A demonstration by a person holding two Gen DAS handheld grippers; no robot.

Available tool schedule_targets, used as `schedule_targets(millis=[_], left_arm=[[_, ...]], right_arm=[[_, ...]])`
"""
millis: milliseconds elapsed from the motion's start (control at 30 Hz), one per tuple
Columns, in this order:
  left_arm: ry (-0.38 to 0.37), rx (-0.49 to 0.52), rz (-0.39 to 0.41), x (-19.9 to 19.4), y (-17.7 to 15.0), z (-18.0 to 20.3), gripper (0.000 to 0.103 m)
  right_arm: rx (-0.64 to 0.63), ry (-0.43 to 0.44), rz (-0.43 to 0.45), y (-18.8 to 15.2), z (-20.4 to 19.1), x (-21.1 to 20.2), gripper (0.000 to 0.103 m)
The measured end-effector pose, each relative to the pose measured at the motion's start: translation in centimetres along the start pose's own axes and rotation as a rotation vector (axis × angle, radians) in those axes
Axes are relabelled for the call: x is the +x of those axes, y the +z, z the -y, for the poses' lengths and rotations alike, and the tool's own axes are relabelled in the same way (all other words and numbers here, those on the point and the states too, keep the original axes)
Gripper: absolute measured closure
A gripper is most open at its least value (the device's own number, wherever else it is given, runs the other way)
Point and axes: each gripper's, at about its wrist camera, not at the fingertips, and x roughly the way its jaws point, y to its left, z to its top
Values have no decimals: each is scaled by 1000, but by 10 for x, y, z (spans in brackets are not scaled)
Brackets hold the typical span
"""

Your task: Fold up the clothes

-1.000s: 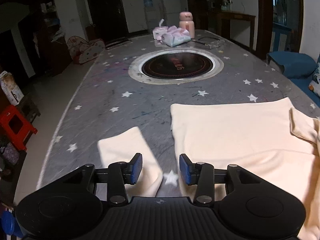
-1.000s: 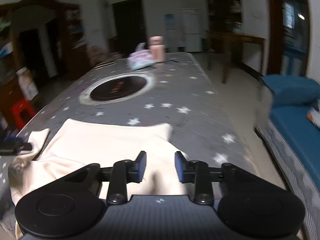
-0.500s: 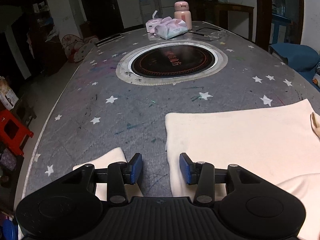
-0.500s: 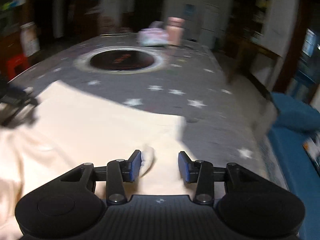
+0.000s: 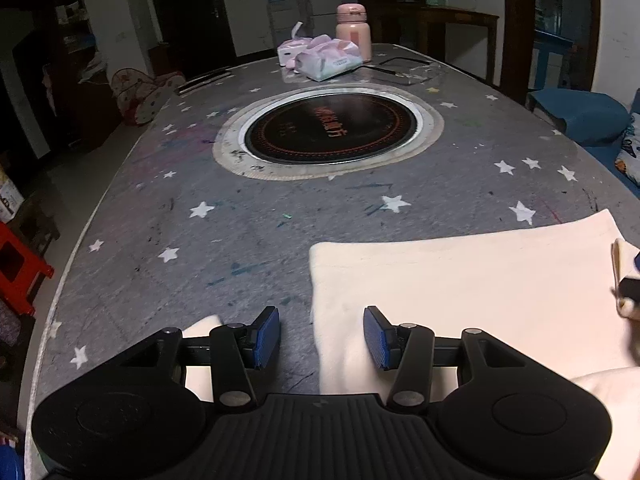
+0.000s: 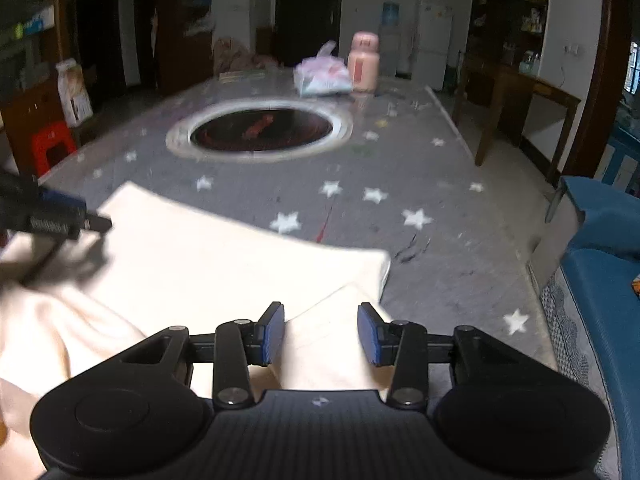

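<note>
Half done at best, I judge: garment (image 5: 460, 280) lies flat on the table (image 5: 240, 220), sleeves loose; left gripper (image 5: 322, 336) and right gripper (image 6: 321, 332) gape, gripping nothing; folds remain.

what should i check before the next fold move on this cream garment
1. Left gripper open, nothing pinched: ok.
2. Right gripper open, over a folded flap of the cream garment: ok.
3. Garment's left edge lies between the left gripper's fingers: ok.
4. Far edge of the garment flat on the table: ok.
5. Near part of the garment smooth: not ok, it is bunched at the lower left of the right wrist view.
6. Pink bottle and tissue packs far from the garment: ok.
</note>
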Motion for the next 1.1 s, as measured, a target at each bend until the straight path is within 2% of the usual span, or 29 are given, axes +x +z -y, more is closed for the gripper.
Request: schedule_targets(millis=[33, 100, 133, 167, 267, 400, 433, 500, 567, 667, 833, 933, 967, 1000, 1100], left_arm=[[-12, 4, 3, 1, 0, 0, 65], [-31, 8, 7, 1, 0, 1, 80], [-38, 13, 11, 1, 0, 1, 83], [-39, 18, 14, 1, 0, 2, 87], [-35, 28, 25, 1, -1, 3, 92], [-24, 23, 24, 0, -1, -1, 91], [-19, 22, 24, 0, -1, -2, 88], [-14, 16, 24, -1, 0, -3, 85], [-4, 14, 31, -1, 0, -4, 81], [4, 13, 42, -3, 1, -5, 66], [-6, 19, 39, 2, 5, -8, 64], [-25, 19, 28, 7, 5, -8, 69], [-48, 21, 29, 8, 5, -9, 79], [-71, 26, 31, 8, 4, -8, 89], [-79, 52, 46, 8, 3, -6, 94]], right_arm=[[-10, 2, -1, -2, -2, 0, 66], [-49, -16, 3, -4, -5, -4, 70], [-63, -34, 2, -5, -5, -4, 85], [-76, -53, 0, -5, -5, -4, 96], [-64, -106, -5, -13, 5, -8, 98], [-16, -189, -35, -14, 28, -7, 98], [-4, -202, -40, -14, 34, -6, 97], [43, -178, -17, -8, 42, -11, 92], [97, -108, 10, 2, 49, -12, 85], [112, -19, 15, 14, 51, -3, 73], [104, 32, -37, 25, 53, 23, 73], [105, 58, -62, 28, 53, 29, 75], [106, 71, -69, 29, 52, 33, 84], [100, 77, -72, 30, 50, 34, 88], [73, 86, -75, 35, 44, 37, 92]])
